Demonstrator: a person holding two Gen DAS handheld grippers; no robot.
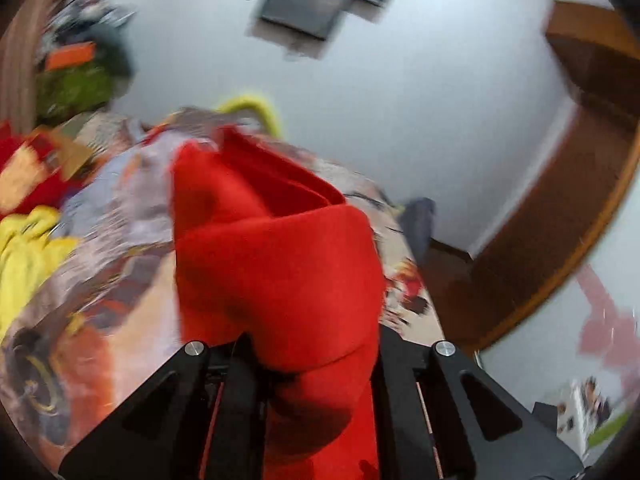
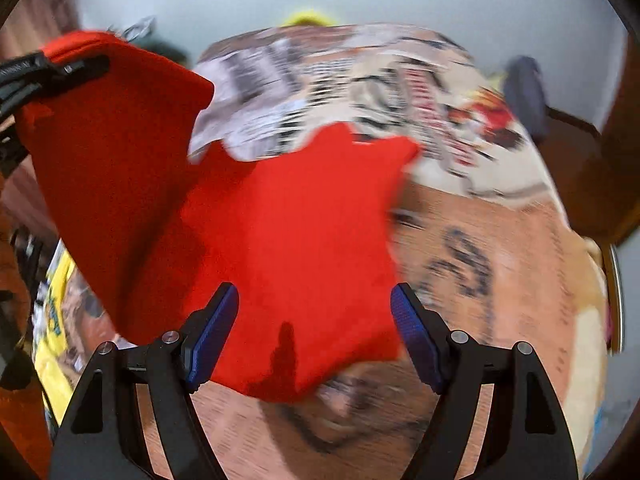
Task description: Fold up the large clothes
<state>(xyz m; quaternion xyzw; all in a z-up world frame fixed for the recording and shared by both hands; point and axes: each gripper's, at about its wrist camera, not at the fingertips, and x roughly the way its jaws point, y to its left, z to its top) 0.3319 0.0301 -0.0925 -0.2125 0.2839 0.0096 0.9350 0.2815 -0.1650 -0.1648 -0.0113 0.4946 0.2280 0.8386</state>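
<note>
- The left gripper (image 1: 304, 368) is clamped on a bunched fold of the red garment (image 1: 276, 256); in the left wrist view the cloth fills the gap between the black fingers and spills forward over them.
- In the right wrist view the same gripper (image 2: 86, 65) shows at the upper left, its tip pinching the garment's top edge, so that the cloth hangs down from it in a broad sheet.
- The right gripper (image 2: 314, 336) stands wide open, its blue pads (image 2: 214, 336) well apart and pressing on nothing.
- The lower part of the red garment (image 2: 296, 240) lies between and beyond those pads; whether it touches either pad cannot be told through the blur.
- Under the garment lies a printed bed cover (image 2: 480, 240) with comic-style pictures.
- A yellow garment (image 1: 28, 256) lies at the left of the bed, apart from the red one.
</note>
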